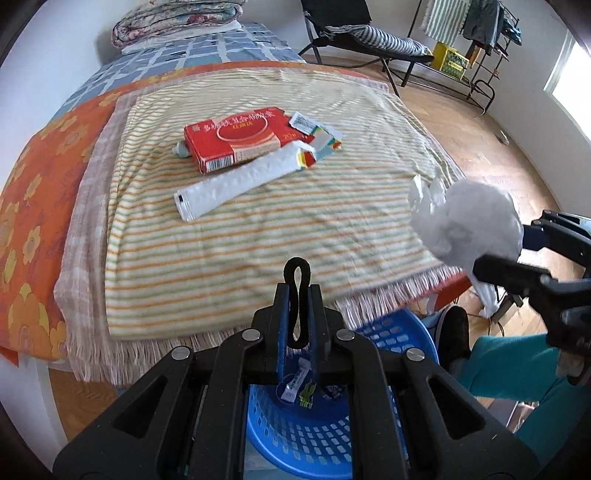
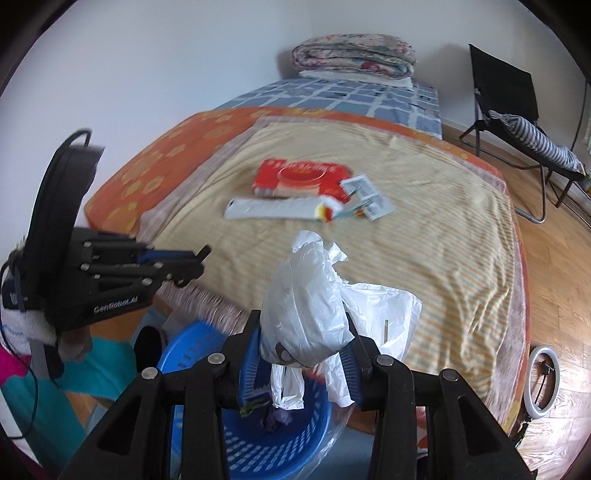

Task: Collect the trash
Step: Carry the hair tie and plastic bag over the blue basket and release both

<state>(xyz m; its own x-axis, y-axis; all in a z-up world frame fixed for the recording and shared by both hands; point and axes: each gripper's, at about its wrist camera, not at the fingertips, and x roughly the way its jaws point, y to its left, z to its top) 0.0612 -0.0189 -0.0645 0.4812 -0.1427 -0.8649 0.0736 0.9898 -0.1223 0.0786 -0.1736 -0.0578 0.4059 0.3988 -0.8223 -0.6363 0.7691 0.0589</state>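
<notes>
My left gripper (image 1: 298, 291) is shut on a black hair tie (image 1: 297, 308) above the blue basket (image 1: 306, 439), which holds small wrappers. My right gripper (image 2: 301, 332) is shut on a crumpled white plastic bag (image 2: 306, 310) over the basket (image 2: 273, 443); the bag also shows at the right of the left wrist view (image 1: 476, 221). On the striped blanket (image 1: 258, 229) lie a red box (image 1: 236, 138), a white flattened tube box (image 1: 236, 184), a grey tube end (image 1: 181, 149) and small paper wrappers (image 1: 317, 133). The left gripper shows in the right wrist view (image 2: 192, 262).
The bed carries an orange flowered sheet (image 1: 26, 236) and folded quilts (image 1: 177, 18) at the far end. A folding chair (image 1: 369, 40) and clothes rack (image 1: 480, 37) stand on the wood floor. A person's teal-clad leg (image 1: 517, 369) is beside the basket. A ring light (image 2: 546, 369) lies on the floor.
</notes>
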